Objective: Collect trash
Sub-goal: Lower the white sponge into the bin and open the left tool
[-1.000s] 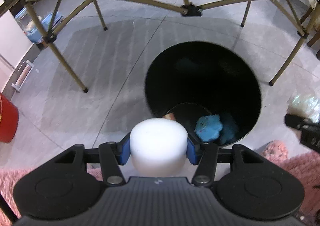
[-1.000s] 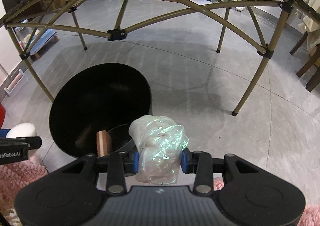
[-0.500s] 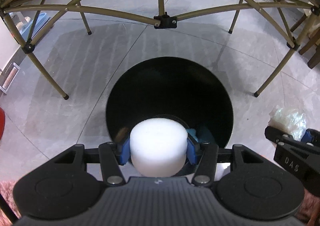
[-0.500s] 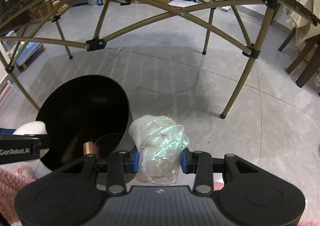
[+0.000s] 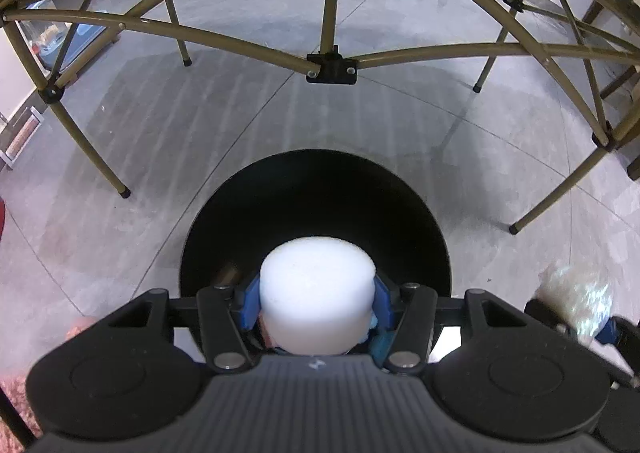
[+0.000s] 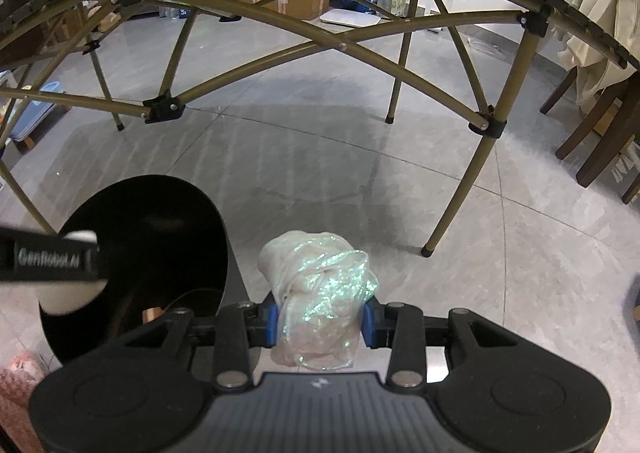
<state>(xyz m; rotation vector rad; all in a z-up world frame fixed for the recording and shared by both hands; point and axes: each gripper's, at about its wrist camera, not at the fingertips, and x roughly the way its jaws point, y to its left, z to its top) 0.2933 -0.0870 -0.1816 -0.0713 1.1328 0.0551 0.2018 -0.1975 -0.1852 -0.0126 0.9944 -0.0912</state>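
Note:
My left gripper [image 5: 317,303] is shut on a white foam cylinder [image 5: 316,289] and hangs right over the mouth of the round black trash bin [image 5: 312,189]. In the right wrist view the left gripper [image 6: 52,259] crosses the bin [image 6: 160,237] at the lower left. My right gripper [image 6: 319,319] is shut on a crumpled, glittery clear plastic wad [image 6: 320,293] and hovers over the floor just right of the bin. That wad [image 5: 576,293] shows at the right edge of the left wrist view. A brown object [image 6: 152,315] lies at the bin's bottom.
A folding table frame of tan metal tubes [image 5: 332,65] arches over the grey tile floor, its legs [image 6: 430,249] standing around the bin. Pink rug [image 6: 20,373] lies at the lower left. Dark wooden chairs [image 6: 588,145] stand at the right, boxes and bags at the back.
The left gripper with the foam cylinder has shifted from the bin's near left edge to over its middle. The right gripper with the plastic wad has drifted a little right, the bin sliding left in its view.

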